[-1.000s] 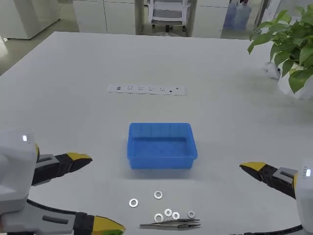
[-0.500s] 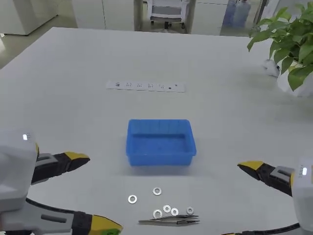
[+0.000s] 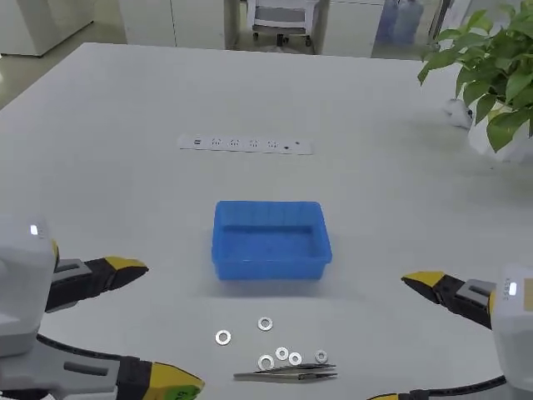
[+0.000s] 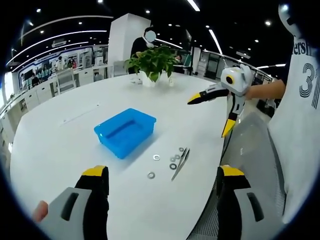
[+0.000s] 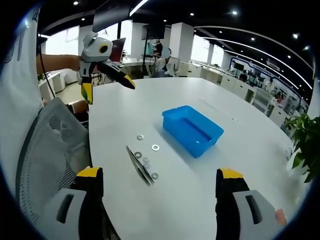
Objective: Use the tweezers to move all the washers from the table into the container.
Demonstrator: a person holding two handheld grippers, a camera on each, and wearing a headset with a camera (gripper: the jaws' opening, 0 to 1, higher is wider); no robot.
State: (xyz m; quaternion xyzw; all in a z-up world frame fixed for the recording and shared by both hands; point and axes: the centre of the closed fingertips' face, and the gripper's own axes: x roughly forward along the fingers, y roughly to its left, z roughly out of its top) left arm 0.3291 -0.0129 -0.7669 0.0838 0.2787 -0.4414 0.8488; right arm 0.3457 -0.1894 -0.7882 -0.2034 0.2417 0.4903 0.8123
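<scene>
Six washers (image 3: 281,354) beside tweezers (image 3: 286,374), near table (image 3: 400,208) edge

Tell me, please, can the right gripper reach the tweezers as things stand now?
Probably yes. The right gripper hovers open to the right of the tweezers, which lie flat near the front edge of the table. Only bare table lies between them; the washers sit just behind the tweezers.
</scene>
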